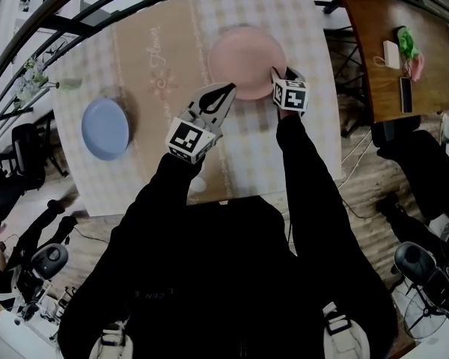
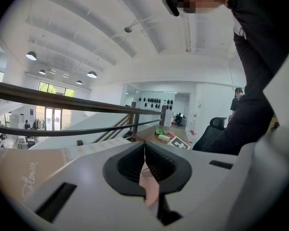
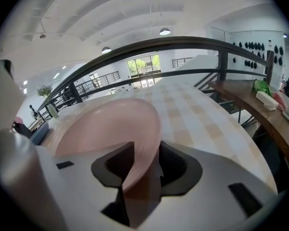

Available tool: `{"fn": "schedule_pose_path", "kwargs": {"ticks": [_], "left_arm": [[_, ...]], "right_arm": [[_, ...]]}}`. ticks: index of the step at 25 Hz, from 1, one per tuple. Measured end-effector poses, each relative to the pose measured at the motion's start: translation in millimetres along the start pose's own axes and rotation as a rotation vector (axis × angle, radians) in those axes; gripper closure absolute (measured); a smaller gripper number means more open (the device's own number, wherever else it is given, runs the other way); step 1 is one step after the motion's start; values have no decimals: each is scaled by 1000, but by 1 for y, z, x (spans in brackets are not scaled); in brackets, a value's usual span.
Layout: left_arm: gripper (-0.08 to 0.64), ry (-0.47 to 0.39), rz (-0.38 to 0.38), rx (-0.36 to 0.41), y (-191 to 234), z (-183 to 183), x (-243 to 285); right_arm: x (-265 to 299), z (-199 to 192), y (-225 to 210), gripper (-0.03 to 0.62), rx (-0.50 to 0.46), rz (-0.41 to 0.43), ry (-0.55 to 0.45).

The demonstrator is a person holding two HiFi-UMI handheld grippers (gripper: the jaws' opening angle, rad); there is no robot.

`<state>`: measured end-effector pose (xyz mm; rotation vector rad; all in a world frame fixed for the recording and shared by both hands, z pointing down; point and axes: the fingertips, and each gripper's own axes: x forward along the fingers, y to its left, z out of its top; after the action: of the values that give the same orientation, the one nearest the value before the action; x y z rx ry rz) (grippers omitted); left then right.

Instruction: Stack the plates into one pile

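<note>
The pink plate (image 1: 243, 57) lay near the bench's (image 1: 138, 66) far edge, the blue plate (image 1: 105, 129) well apart by the left edge. The right claw (image 3: 146, 150) was closed on the pink plate's near-right rim, which filled its gap. The left claw (image 2: 144, 150), all but shut, sat at the near-left rim. A pink sliver showed through its slit, contact unclear. The person's body (image 1: 232, 275) hid the near edge.

Checked-cloth table (image 1: 314, 126), tan runner (image 1: 146, 126) across it, blue plate (image 1: 105, 129) left, pink plate (image 1: 243, 54) far side
</note>
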<state>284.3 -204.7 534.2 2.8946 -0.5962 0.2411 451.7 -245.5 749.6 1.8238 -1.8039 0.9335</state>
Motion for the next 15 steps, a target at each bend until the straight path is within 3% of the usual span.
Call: {"fn": "schedule_pose_path", "kwargs": {"ticks": [3,8,15], "left_arm": [[540,3,5,-3,-1,0,-2],[540,-2,5,-2,-3,3,-5],[540,-10,5,4,-8,8,-12]], "right_arm": [[-2,2,-6,482,17,-28,0],[-10,11,6,534,109,38,-34],[-25,16,21,574,318,104,-52]]}}
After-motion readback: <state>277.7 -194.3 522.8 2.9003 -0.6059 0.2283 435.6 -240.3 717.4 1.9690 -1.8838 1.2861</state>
